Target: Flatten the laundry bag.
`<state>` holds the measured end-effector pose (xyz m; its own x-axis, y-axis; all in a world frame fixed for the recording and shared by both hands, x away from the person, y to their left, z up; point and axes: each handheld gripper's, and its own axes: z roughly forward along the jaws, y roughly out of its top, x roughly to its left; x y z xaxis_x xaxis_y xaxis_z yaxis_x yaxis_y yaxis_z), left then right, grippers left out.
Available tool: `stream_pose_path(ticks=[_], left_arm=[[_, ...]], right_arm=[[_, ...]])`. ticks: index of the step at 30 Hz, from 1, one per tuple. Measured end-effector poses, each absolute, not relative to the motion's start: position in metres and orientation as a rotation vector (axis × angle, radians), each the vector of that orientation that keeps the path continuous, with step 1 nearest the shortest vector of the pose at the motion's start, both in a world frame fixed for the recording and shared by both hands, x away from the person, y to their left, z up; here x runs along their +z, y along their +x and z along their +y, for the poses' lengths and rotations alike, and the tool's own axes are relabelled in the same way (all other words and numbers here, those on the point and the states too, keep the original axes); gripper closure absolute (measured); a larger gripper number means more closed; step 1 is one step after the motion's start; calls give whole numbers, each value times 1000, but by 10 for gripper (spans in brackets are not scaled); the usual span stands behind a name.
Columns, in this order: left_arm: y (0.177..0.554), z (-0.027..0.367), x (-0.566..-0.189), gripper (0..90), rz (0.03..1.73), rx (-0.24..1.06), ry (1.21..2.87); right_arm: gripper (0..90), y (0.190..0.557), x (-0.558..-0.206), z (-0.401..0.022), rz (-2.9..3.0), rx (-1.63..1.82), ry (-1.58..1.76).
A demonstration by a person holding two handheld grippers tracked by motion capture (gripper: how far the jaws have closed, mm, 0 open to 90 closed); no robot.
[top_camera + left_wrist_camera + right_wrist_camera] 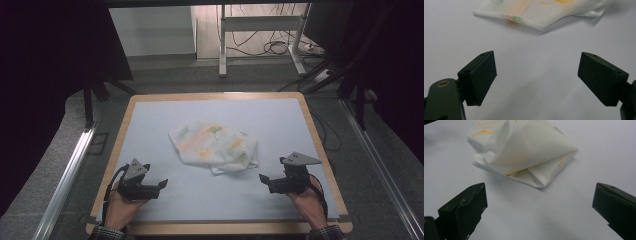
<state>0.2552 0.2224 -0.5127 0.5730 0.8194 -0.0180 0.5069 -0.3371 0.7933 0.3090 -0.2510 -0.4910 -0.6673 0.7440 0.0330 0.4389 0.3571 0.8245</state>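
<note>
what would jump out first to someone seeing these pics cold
The eye goes first to the crumpled white cloth with orange and green prints, lying loosely folded in the middle of the pale blue table mat. Next come the two black tools held near the front edge: the left tool and the right tool, both open, empty and pointing inward toward each other, short of the cloth on either side.

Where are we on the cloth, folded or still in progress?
Done: the cloth lies loosely folded over itself mid-table, layers uneven in the right gripper view. In hand: nothing; left claw and right claw are both open, apart from it on the mat. Left: likely a grasp and tidier fold.
</note>
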Motion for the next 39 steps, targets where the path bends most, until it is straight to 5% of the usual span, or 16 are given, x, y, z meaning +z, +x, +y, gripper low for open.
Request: stream_pose_path(ticks=[12,23,34,39], left_arm=[[272,207,-516,157,990,471,2063],[303,173,-520,216,879,462,2135],[333,151,-527,225,830,461,2155],[342,141,-536,322,818,521,2206]], right_arm=[[12,309,-485,-230,2297,1242,1050],[259,320,-481,-215,2311,1276,1057],[326,333,-485,-190,2330,1225,1073],[498,339,-489,-183,2319,1124,1094]])
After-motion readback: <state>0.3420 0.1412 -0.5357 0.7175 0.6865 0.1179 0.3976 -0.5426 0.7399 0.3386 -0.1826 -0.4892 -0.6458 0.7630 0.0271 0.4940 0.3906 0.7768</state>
